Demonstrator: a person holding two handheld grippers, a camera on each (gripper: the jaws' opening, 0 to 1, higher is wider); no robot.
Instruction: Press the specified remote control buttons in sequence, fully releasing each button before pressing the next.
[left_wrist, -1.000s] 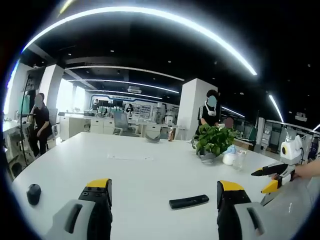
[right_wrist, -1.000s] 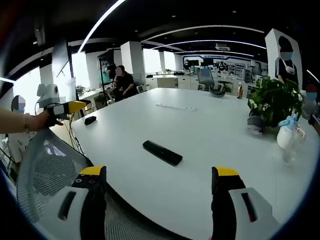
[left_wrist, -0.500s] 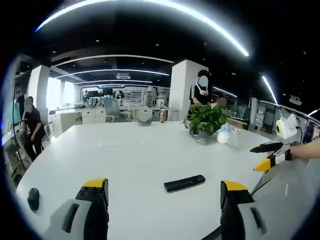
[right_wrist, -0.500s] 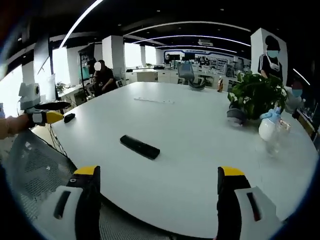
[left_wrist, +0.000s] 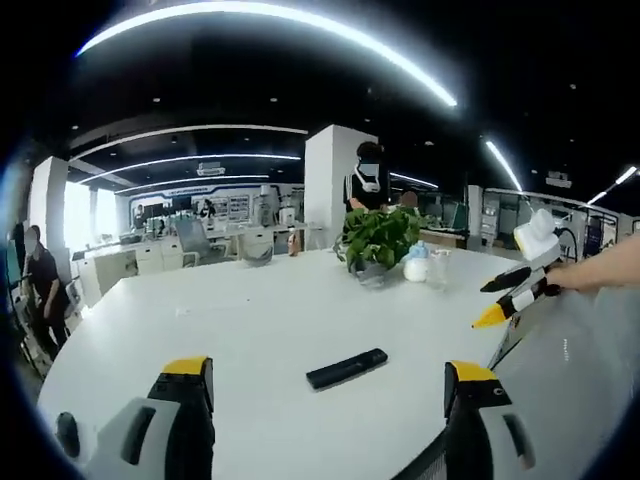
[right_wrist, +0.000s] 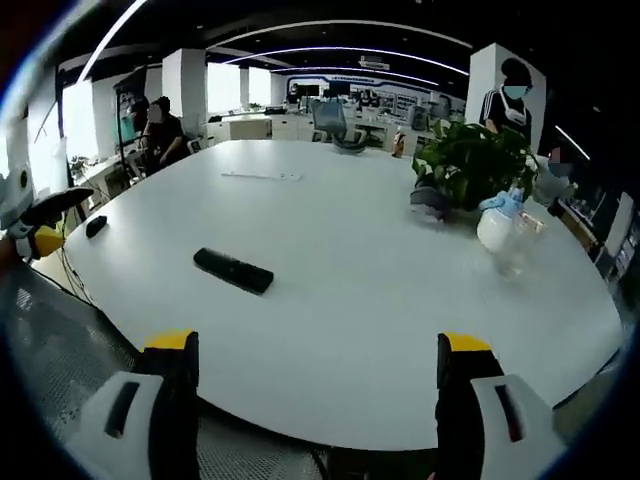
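Open-plan office under a dark ceiling (left_wrist: 250, 80) crossed by long curved white light strips (left_wrist: 300, 25). A large white oval table (right_wrist: 350, 290) fills the lower half of both views; toward its far edge, right of centre, stands a leafy green potted plant (right_wrist: 462, 165), with a white spray bottle (right_wrist: 495, 225) just beside it. A square white pillar (left_wrist: 328, 185) rises at centre of the left gripper view, and another white pillar (right_wrist: 185, 95) at upper left of the right gripper view. Bright windows (right_wrist: 225, 90) glow at upper left there. Grey mesh chair backs (right_wrist: 60, 350) show at lower left. White desks and grey office chairs (left_wrist: 190, 240) line the far background.
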